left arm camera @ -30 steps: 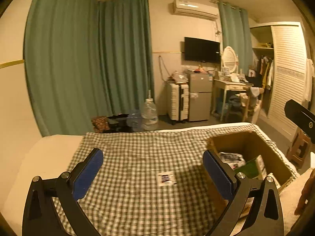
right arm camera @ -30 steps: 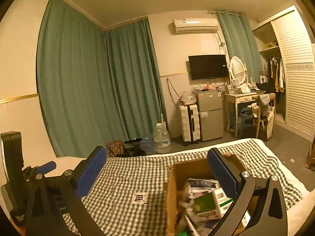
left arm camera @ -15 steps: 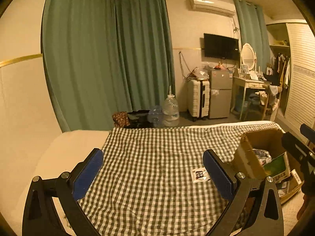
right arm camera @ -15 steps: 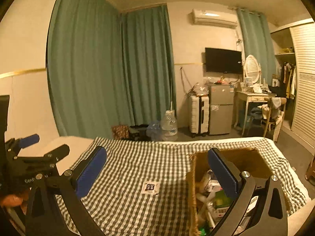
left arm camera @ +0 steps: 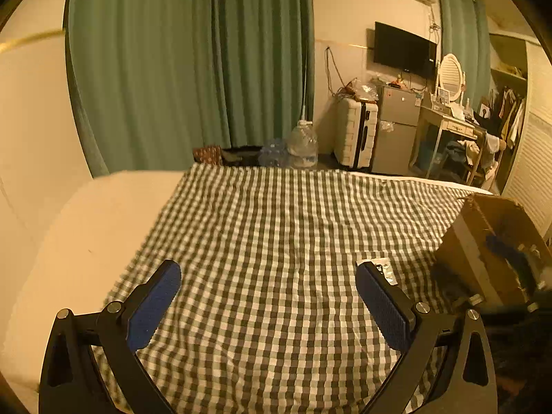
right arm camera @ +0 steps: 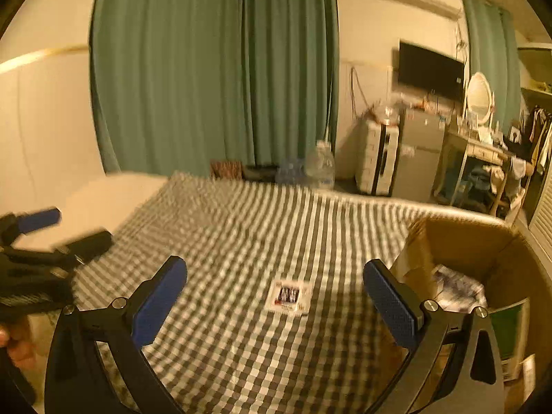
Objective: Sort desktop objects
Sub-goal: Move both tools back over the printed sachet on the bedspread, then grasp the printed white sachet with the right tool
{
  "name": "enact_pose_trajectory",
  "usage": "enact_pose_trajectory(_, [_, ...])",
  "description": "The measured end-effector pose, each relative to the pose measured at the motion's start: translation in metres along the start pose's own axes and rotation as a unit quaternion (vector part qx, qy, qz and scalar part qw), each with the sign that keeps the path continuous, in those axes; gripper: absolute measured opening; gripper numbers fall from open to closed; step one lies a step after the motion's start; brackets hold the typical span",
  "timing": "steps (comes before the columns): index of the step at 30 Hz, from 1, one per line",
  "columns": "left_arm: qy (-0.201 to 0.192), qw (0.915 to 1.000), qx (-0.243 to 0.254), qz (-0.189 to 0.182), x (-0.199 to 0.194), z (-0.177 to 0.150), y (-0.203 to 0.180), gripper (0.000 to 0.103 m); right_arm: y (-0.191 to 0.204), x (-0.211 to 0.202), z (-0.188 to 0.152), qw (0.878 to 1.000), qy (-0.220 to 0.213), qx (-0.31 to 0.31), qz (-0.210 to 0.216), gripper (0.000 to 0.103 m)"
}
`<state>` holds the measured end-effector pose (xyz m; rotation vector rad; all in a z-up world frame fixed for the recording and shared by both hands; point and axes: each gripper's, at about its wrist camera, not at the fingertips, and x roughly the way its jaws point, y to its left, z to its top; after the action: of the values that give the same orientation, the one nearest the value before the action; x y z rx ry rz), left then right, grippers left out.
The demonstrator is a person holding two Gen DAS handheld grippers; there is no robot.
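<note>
1. Nearest to me, my right gripper (right arm camera: 274, 289) is spread wide with nothing between its blue pads, and my left gripper (left arm camera: 268, 295) is just as wide apart and just as empty. Neither is carrying anything.

2. Just beyond my right gripper, a small flat packet (right arm camera: 289, 296) lies on the checked cloth (right arm camera: 262, 227), apart from both pads. It looks to me like the only loose thing left on the cloth. In the left view the same packet peeks out beside my right-hand pad.

3. The packet has a dark printed panel on white; the picture is blurred and I cannot read any writing on it.

4. To the right stands the cardboard box (right arm camera: 459, 241), already holding a crumpled wrapper, a green-fronted carton and other things. I judge the sorting mostly done, with the packet still to go in.

5. Farthest off, the room's labels and screens show no legible text.
</note>
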<state>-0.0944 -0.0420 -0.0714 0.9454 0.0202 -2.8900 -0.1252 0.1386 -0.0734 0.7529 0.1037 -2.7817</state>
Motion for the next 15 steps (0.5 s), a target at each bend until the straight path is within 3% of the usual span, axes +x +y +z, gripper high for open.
enact_pose_trajectory(5, [0.03,0.9994,-0.018,0.004,0.048,-0.008,0.011,0.103,-0.002,0.067,-0.025,0.997,0.069,0.002,-0.017,0.103])
enact_pose_trajectory(10, [0.064,0.9978,-0.019,0.001,0.09,-0.019,0.015,0.103,-0.017,0.113,-0.035,0.994,0.096,0.04,-0.016,0.102])
enact_pose_trajectory(15, [0.103,0.9945,-0.012,-0.009,0.124,-0.034,0.012,0.099,-0.016,0.155,-0.047,0.99,0.134,0.024,-0.023,0.102])
